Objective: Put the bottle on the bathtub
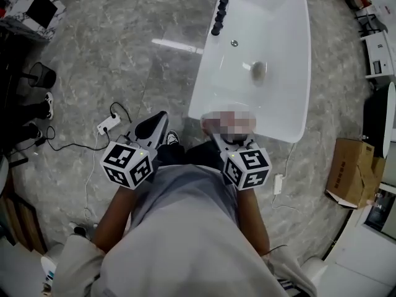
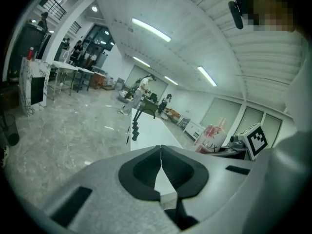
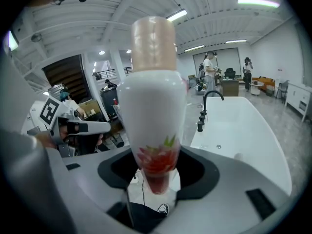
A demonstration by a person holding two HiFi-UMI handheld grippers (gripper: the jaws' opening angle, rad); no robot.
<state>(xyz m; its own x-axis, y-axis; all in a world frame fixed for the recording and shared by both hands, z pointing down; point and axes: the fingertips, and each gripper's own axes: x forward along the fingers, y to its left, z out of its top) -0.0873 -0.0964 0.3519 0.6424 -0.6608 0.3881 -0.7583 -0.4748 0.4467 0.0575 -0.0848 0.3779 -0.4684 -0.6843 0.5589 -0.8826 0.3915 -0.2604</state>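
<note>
Right claw (image 3: 155, 180) clamped around bottle (image 3: 151, 106) base, near bathtub (image 3: 253, 130), left claw (image 2: 161, 156) closed

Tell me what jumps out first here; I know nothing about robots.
The big white bathtub with its black faucet stands on the grey floor just ahead of the person in the head view. In the right gripper view, a white bottle with a tan cap and red flower print stands clamped in the right gripper, looming close to the lens. The left gripper is shut and holds nothing.
</note>
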